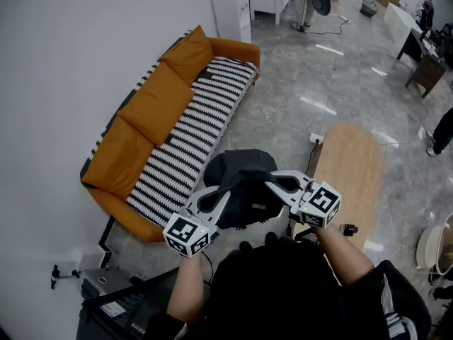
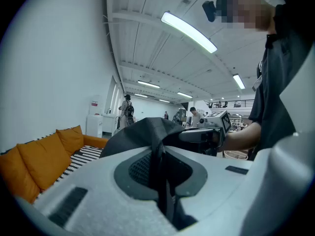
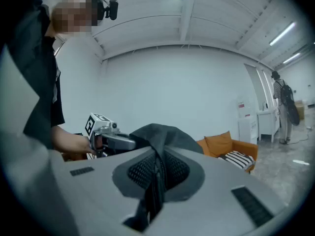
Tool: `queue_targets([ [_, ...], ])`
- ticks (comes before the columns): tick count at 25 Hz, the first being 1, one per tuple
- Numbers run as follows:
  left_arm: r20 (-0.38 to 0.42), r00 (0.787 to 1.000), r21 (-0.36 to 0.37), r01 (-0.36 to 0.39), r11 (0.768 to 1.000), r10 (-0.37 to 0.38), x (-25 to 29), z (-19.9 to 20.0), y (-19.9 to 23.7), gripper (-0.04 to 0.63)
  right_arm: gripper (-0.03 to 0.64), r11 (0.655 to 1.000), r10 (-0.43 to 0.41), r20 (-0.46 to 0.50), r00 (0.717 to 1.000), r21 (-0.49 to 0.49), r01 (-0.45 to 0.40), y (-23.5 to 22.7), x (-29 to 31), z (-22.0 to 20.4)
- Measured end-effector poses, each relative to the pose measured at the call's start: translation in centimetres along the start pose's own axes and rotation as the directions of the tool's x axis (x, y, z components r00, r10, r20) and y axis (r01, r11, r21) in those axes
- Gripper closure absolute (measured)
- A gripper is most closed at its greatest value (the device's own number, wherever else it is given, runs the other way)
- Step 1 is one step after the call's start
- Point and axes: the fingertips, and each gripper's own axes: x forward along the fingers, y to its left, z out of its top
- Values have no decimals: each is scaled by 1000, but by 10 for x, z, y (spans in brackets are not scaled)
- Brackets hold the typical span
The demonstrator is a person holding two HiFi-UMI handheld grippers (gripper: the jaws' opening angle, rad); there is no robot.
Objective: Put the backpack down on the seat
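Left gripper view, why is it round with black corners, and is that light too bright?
Left gripper view: a wide-angle lens bends everything into a circle with dark corners; the long ceiling lamp glares white. Right gripper view: the same round bending, jaws shut on the black fabric backpack. Head view: straighter; the shiny grey floor shows light streaks.

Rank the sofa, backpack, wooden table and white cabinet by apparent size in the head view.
Largest: sofa, clearly.
Next: table and backpack look about alike; the backpack is nearer the camera, so I won't rank them.
Smallest: cabinet, though it is also farthest away.
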Motion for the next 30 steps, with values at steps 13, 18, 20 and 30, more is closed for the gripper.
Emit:
queue_targets([
  [13,14,1000,-5,16,1000,-16,-8,5,-1,557,581,1000,10,-9,1000,-12,-10,13,1,10],
  [18,21,999,7,34,999,-34,-14,9,0,557,581,1000,-10,3,1000,-14,10,15,3,12],
  [20,24,999,11,41,999,-41,-17,9,1,557,581,1000,-12,2,1000,-16,12,20,5,14],
  [30,39,995,23,86,996,-87,-27,8,9,557,581,999,-48,22,999,15,48,26,14,12],
])
